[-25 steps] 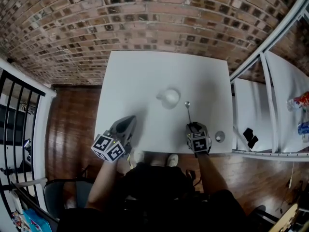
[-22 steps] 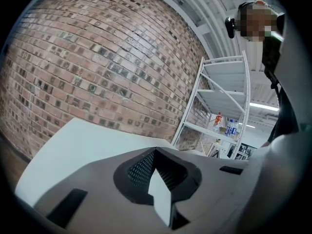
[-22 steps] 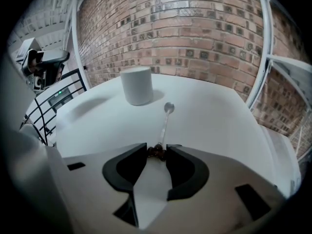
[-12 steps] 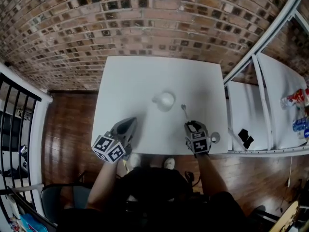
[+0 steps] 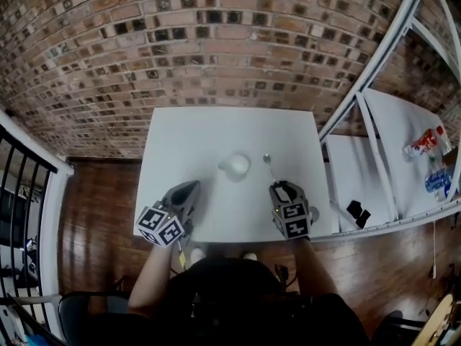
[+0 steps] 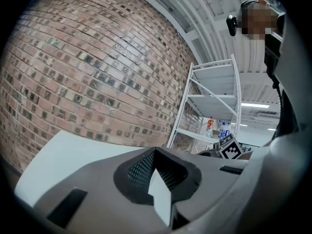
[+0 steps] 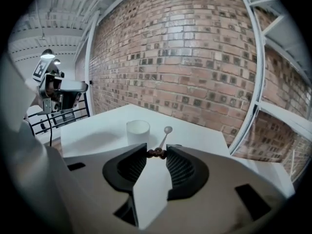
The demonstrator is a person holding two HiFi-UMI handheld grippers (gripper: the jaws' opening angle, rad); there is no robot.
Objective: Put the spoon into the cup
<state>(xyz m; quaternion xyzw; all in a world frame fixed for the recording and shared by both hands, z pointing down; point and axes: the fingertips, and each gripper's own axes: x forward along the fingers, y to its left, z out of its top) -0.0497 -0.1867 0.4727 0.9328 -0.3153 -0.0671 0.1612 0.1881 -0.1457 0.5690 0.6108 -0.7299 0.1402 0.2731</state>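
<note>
A white cup point(image 5: 235, 165) stands upright near the middle of the white table point(image 5: 209, 128). My right gripper point(image 5: 278, 186) is shut on the beaded brown end of a metal spoon point(image 5: 267, 163). The spoon's bowl points away from me, just right of the cup. In the right gripper view the spoon point(image 7: 165, 136) sticks out from the right gripper point(image 7: 157, 152) toward the cup point(image 7: 138, 131), above the tabletop. My left gripper point(image 5: 190, 189) hovers over the table's near left part. In its own view the left gripper point(image 6: 155, 150) is shut and holds nothing.
A brick wall point(image 5: 216, 42) backs the table. A white shelf unit point(image 5: 382, 171) at the right holds bottles point(image 5: 421, 144) and a black item point(image 5: 354, 211). A small round thing point(image 5: 315, 212) sits at the table's near right edge. A black railing point(image 5: 21, 171) stands at left.
My right gripper has risen with the spoon, lifting it off the table beside the cup. The left gripper has risen a little. The cup has stayed put.
</note>
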